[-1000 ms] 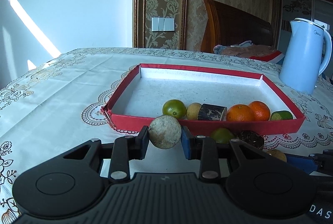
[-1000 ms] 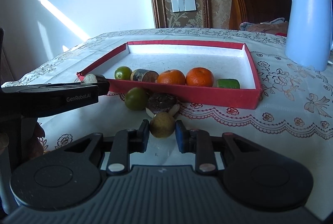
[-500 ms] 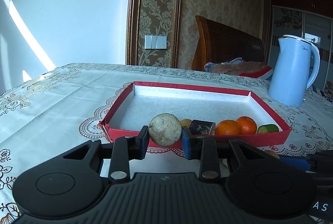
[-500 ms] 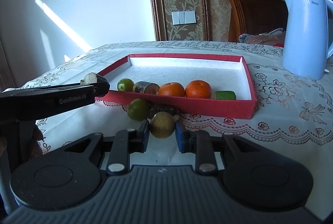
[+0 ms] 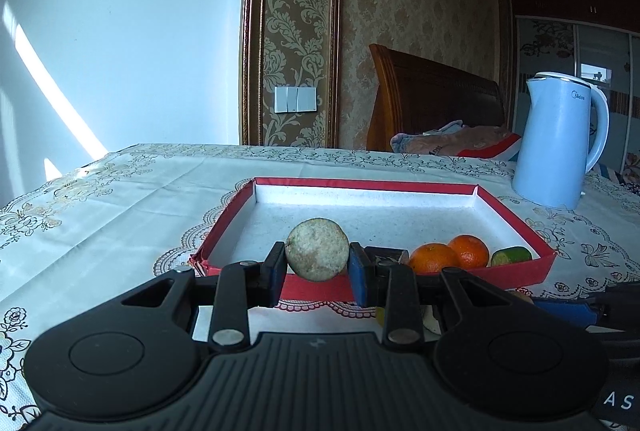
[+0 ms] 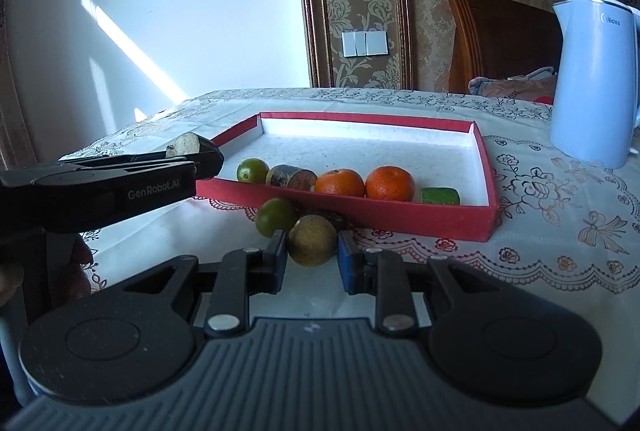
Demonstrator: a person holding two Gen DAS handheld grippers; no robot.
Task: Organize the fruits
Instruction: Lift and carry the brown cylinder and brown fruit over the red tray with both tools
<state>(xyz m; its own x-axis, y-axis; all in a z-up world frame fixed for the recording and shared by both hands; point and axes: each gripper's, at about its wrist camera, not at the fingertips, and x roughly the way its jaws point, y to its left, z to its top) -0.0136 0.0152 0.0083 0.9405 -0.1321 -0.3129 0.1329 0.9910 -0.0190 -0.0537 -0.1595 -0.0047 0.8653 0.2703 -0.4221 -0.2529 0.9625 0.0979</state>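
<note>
My left gripper (image 5: 318,267) is shut on a pale speckled round fruit (image 5: 317,254) and holds it above the near left edge of the red tray (image 5: 520,273). In the right wrist view the left gripper (image 6: 200,159) shows at the left with the pale fruit (image 6: 185,143). My right gripper (image 6: 312,257) is shut on a brown-green round fruit (image 6: 312,240), raised just in front of the tray (image 6: 400,217). Inside the tray lie a green lime (image 6: 252,170), a dark cylinder piece (image 6: 291,177), two oranges (image 6: 340,183) (image 6: 390,183) and a green piece (image 6: 439,195).
A green fruit (image 6: 276,217) and a dark fruit (image 6: 328,217) lie on the tablecloth just before the tray. A light blue kettle (image 6: 592,83) stands at the back right. A wooden chair (image 5: 432,103) stands behind the table.
Both grippers have risen with their fruits. The left one has lifted the pale fruit above the tray's near left edge; the right one has lifted the brown-green fruit off the cloth.
</note>
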